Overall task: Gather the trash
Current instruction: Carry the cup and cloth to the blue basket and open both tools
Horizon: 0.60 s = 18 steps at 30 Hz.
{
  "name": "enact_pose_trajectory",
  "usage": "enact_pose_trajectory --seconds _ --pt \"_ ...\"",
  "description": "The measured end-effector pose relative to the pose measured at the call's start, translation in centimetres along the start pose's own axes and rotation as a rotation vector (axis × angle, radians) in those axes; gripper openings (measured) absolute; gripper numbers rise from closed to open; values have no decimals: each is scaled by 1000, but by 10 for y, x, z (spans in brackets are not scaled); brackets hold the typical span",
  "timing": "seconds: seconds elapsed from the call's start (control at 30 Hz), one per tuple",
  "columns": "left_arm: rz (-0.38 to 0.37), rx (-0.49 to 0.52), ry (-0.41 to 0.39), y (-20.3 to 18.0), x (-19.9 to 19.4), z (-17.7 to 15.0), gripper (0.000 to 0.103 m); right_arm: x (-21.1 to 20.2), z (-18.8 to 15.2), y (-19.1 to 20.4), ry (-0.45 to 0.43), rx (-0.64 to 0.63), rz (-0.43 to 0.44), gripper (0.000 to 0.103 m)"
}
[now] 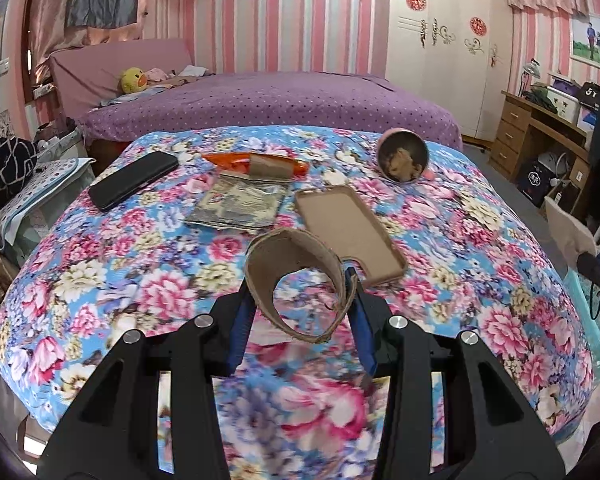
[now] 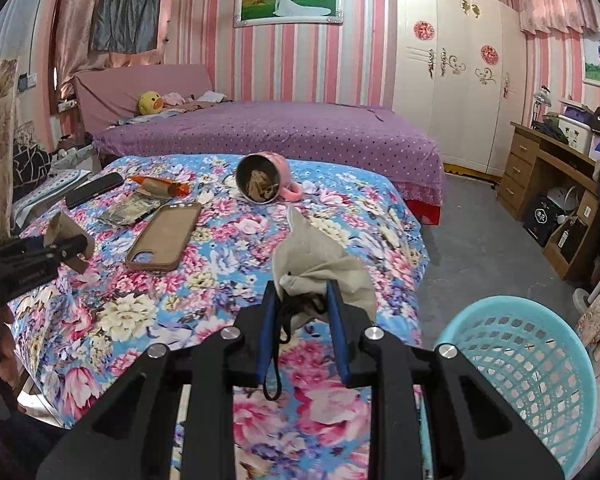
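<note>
My left gripper [image 1: 302, 294] is shut on a torn brown cardboard ring [image 1: 292, 248], held just above the floral bedspread [image 1: 140, 280]. Seen from the right wrist, the left gripper [image 2: 70, 246] and its cardboard ring [image 2: 64, 226] are at the left edge. My right gripper [image 2: 304, 294] is shut on a crumpled grey face mask [image 2: 320, 260] whose black loops hang down. A turquoise mesh basket [image 2: 540, 360] stands on the floor, low and to the right of it. On the bedspread lie an orange wrapper [image 1: 236, 160], a cardboard tube piece [image 1: 272, 168] and a foil packet [image 1: 240, 204].
A brown phone case [image 1: 348, 228], a black phone [image 1: 134, 184] and a pink mug [image 1: 402, 156] tipped on its side with scraps inside lie on the bedspread. A purple bed [image 1: 280, 100] is behind. A wooden desk [image 2: 548, 168] and boxes stand at the right.
</note>
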<state>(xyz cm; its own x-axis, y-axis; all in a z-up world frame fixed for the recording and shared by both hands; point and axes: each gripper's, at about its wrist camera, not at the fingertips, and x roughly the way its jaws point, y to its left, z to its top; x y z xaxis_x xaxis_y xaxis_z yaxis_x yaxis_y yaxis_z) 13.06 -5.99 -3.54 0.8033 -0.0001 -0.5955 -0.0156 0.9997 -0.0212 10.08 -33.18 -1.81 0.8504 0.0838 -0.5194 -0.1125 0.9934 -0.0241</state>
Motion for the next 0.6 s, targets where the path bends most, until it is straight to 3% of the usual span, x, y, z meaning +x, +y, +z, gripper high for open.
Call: enact_pose_trajectory --seconds 0.3,0.6 --pt "-43 50 0 -47 3 -2 42 -14 -2 -35 -30 37 -27 25" --pt "-142 133 -32 -128 -6 5 42 -39 -12 -103 -60 114 -143 25"
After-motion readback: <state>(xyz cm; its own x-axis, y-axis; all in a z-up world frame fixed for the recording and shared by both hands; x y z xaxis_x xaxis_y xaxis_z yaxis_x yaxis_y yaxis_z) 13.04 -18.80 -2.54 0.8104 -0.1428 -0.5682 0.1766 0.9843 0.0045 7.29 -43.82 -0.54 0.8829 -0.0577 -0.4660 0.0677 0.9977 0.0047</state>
